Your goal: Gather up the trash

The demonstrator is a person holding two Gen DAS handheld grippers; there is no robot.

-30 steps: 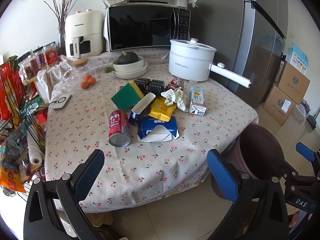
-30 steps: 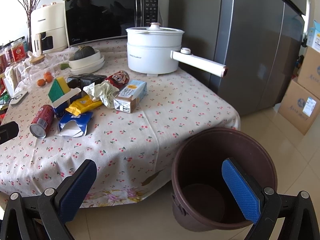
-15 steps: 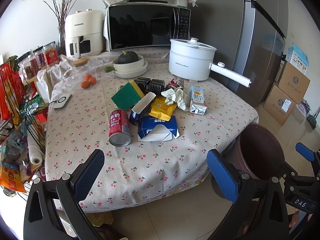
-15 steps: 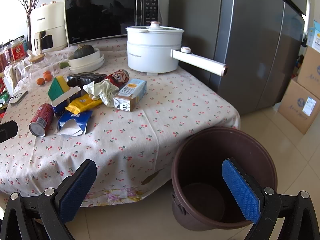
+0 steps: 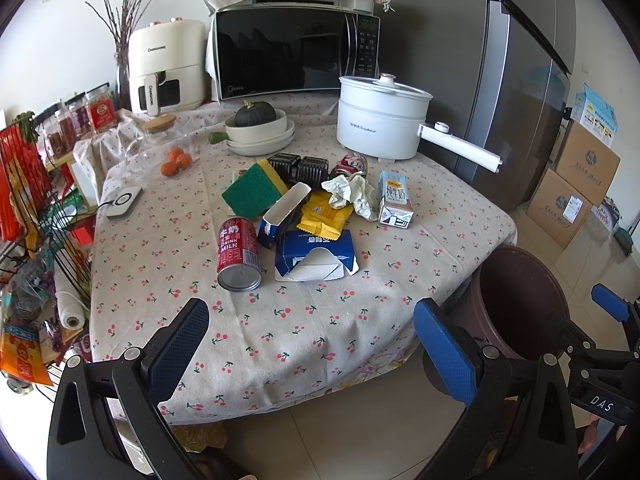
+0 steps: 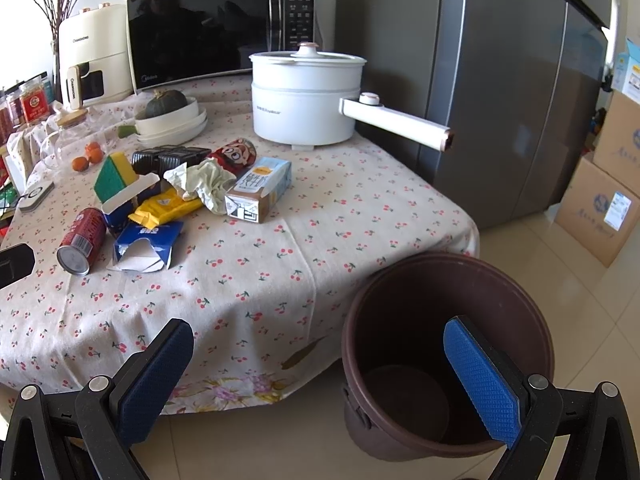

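Observation:
Trash lies in a heap mid-table: a red milk can (image 5: 237,254) (image 6: 82,239) on its side, a torn blue carton (image 5: 316,256) (image 6: 147,245), a yellow wrapper (image 5: 325,215) (image 6: 167,208), crumpled paper (image 5: 350,193) (image 6: 206,182), a milk carton (image 5: 395,199) (image 6: 259,188) and a second can (image 6: 234,154). A brown bin (image 5: 520,300) (image 6: 447,350) stands on the floor at the table's right corner; its inside looks bare. My left gripper (image 5: 316,344) hangs open before the table's front edge. My right gripper (image 6: 320,376) is open, above the bin's left rim. Both hold nothing.
A green and yellow sponge (image 5: 255,189), a white cooker (image 5: 380,120) with a long handle (image 6: 394,125), stacked bowls (image 5: 260,132), a microwave (image 5: 294,52) and an air fryer (image 5: 166,66) share the table. A fridge (image 6: 500,80) and cardboard boxes (image 5: 572,188) stand right. A wire rack (image 5: 32,220) crowds the left.
Both views have shifted very slightly; the trash, bin and open grippers stay as they were.

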